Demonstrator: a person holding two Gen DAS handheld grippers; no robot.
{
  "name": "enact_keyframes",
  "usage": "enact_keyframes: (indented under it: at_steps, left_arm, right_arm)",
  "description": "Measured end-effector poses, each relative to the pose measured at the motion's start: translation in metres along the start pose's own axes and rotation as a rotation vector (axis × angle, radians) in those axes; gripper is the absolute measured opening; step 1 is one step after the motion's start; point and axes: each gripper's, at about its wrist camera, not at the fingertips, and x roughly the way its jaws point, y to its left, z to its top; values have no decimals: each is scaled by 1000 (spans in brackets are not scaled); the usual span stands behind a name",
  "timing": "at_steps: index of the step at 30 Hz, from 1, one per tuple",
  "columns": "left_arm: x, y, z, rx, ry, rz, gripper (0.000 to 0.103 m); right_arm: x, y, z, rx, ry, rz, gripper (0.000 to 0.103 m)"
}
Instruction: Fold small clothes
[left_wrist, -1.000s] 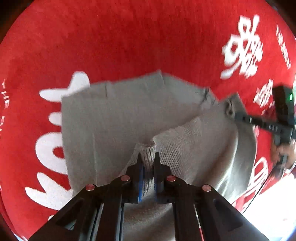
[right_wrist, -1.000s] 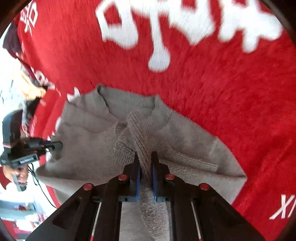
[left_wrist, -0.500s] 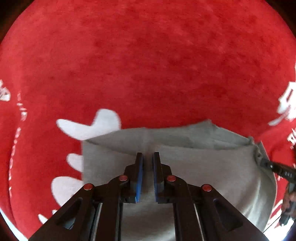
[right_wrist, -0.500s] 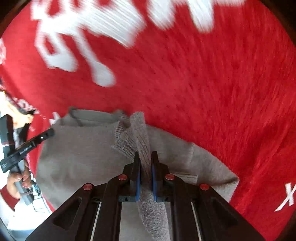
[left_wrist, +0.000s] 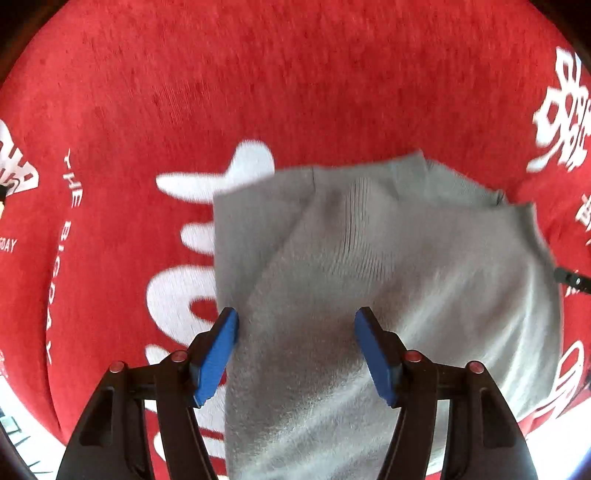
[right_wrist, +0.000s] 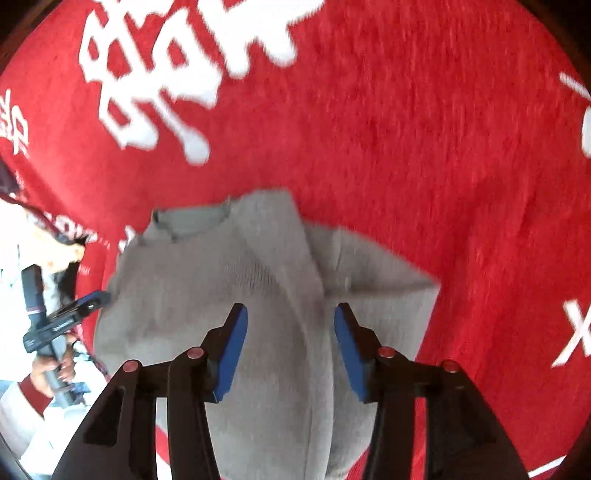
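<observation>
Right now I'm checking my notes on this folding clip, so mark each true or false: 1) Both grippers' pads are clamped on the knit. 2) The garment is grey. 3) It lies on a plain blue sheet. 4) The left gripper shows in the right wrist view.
1) False: the left gripper and right gripper have jaws opening, pads clear of the grey sweater, which lies between them.
2) True.
3) False: it lies on a red cloth with white lettering.
4) True: it appears at the left edge, held in a hand.
</observation>
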Motion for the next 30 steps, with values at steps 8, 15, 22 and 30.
enact_keyframes:
  at_steps: [8, 15, 22, 30]
  left_arm:
    - [-15, -1, -2, -28, -62, 66, 66]
    - [-45, 15, -37, -12, -9, 4, 66]
    - [-31, 31, -96, -88, 111, -50, 66]
    - [-11, 36, -127, -82, 127, 17, 66]
  right_arm:
    - [0, -6, 7, 38, -27, -121, 6]
    - [-32, -23, -39, 122, -6, 10, 50]
    - [-19, -14, -128, 147, 175, 49, 42]
    - [-6, -6, -136, 112, 215, -76, 6]
